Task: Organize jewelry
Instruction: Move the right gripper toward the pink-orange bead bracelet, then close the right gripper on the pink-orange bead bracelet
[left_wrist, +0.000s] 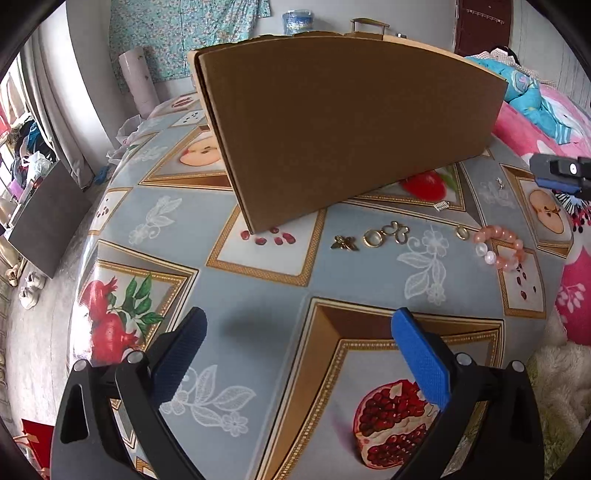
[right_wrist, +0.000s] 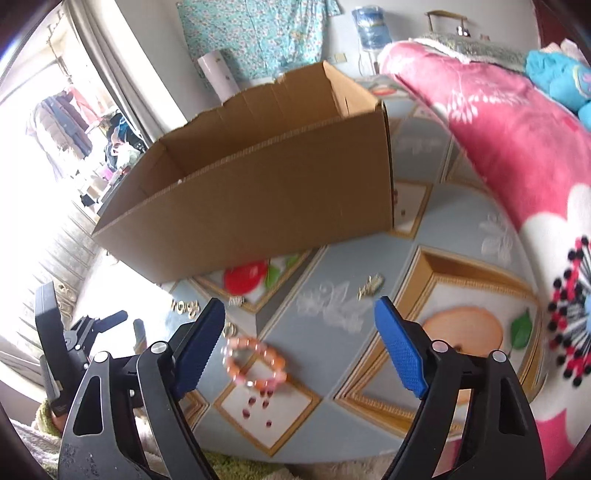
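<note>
One pink bead bracelet (left_wrist: 499, 249) lies on the patterned tablecloth (left_wrist: 258, 295), with one gold ring (left_wrist: 372, 238) and four more small trinkets in front of the one cardboard box (left_wrist: 351, 136). Left gripper (left_wrist: 299, 354) and right gripper (right_wrist: 300, 345) both gape, empty.

A floral teal cloth (left_wrist: 177, 33) hangs on the pale wall (left_wrist: 325, 14) at the top of the frame. At far left, grey curtains (left_wrist: 55, 103) frame a bright window (right_wrist: 33, 155). A dark door (left_wrist: 480, 26) stands at upper right. Below it lies a bed with a pink blanket (right_wrist: 491, 122). White shoes (left_wrist: 31, 290) sit on the floor at lower left.
</note>
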